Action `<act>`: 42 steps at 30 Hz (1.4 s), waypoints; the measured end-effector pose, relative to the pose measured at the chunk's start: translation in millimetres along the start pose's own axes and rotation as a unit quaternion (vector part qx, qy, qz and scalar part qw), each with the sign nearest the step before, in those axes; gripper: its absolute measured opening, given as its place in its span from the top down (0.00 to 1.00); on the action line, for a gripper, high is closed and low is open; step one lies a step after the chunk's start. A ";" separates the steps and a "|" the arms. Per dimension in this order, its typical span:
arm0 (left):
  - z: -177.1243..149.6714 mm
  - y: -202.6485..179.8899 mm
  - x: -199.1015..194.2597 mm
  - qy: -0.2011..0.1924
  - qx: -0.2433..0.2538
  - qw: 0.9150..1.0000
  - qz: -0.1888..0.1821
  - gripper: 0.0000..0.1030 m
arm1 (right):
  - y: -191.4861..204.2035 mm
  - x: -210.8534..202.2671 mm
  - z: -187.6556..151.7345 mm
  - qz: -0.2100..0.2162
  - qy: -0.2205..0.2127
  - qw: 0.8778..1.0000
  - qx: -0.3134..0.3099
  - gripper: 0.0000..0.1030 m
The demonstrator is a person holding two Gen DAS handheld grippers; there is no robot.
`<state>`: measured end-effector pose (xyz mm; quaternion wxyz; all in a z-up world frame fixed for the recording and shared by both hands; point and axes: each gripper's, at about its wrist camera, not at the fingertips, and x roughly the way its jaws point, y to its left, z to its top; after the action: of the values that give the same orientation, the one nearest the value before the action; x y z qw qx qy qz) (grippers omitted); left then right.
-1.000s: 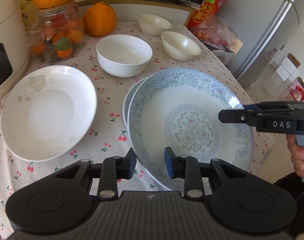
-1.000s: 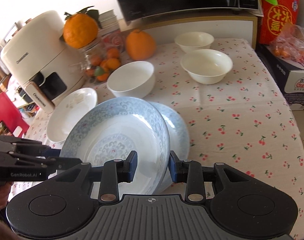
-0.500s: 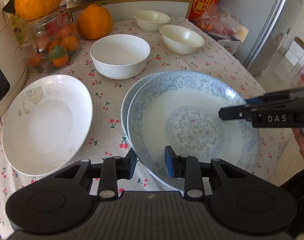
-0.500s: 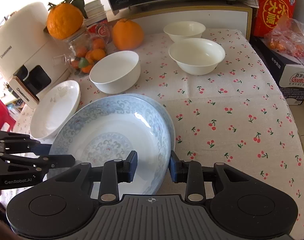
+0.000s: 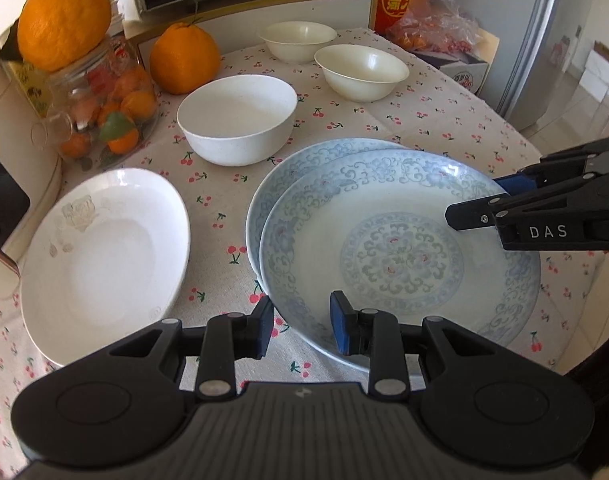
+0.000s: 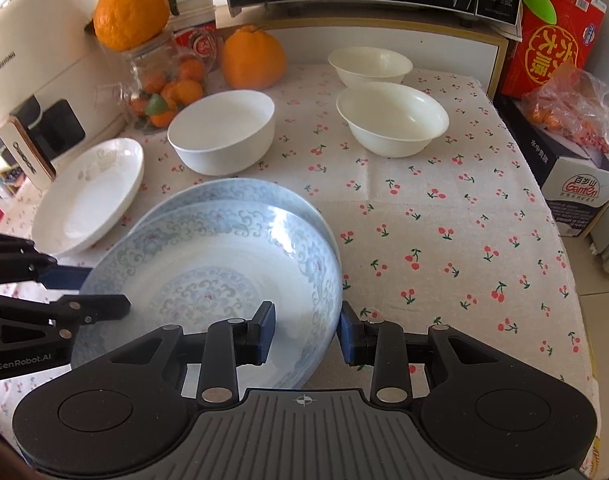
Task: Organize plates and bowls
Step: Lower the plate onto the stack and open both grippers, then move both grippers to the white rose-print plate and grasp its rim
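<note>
Lowering the upper patterned plate [image 5: 400, 248] squarely onto the lower patterned plate [image 5: 288, 168] beside the white bowl [image 5: 236, 120] suits; both the left gripper [image 5: 300, 326] and right gripper [image 6: 306, 330] fingers clasp its rim, so releasing evenly matters.

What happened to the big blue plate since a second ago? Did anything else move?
The top blue plate has come down from a steep tilt and now lies nearly flat over the second blue plate beneath it. The left gripper and right gripper each still clamp its rim on opposite sides; nothing was let go. The white plate, large white bowl and two cream bowls stayed put.
</note>
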<state>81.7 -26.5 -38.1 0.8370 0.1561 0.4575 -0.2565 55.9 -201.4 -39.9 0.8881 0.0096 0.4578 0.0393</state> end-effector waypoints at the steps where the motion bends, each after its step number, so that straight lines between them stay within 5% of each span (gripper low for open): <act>1: -0.2 -0.7 0.3 -0.001 0.003 1.000 0.003 0.73 | 0.0 0.5 -0.4 -0.001 0.001 1.000 -0.001 0.69; 12: 2.0 -5.7 2.3 -0.005 0.016 1.000 0.026 0.73 | 1.9 4.5 -0.3 -0.010 0.007 1.000 -0.011 0.68; 21: 5.1 3.7 3.0 -0.001 -0.025 1.000 0.016 0.72 | -0.5 0.8 2.5 -0.002 -0.002 1.000 0.000 0.67; 24: 5.1 6.3 0.9 -0.004 -0.032 0.999 0.023 0.55 | -3.4 -1.2 4.0 0.003 -0.004 1.000 0.010 0.65; 31: 2.8 18.7 -5.1 -0.014 -0.068 0.998 0.008 0.21 | -16.2 -9.7 8.4 0.011 -0.019 0.998 0.050 0.31; 42: 1.2 43.1 -24.1 -0.046 -0.126 0.991 -0.010 0.02 | -7.6 -14.1 26.2 0.024 -0.046 0.997 0.065 0.12</act>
<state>96.4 15.2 -16.0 0.8676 0.0331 0.4484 -0.2123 69.5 -209.5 -13.7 0.9045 0.0798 0.4179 0.0301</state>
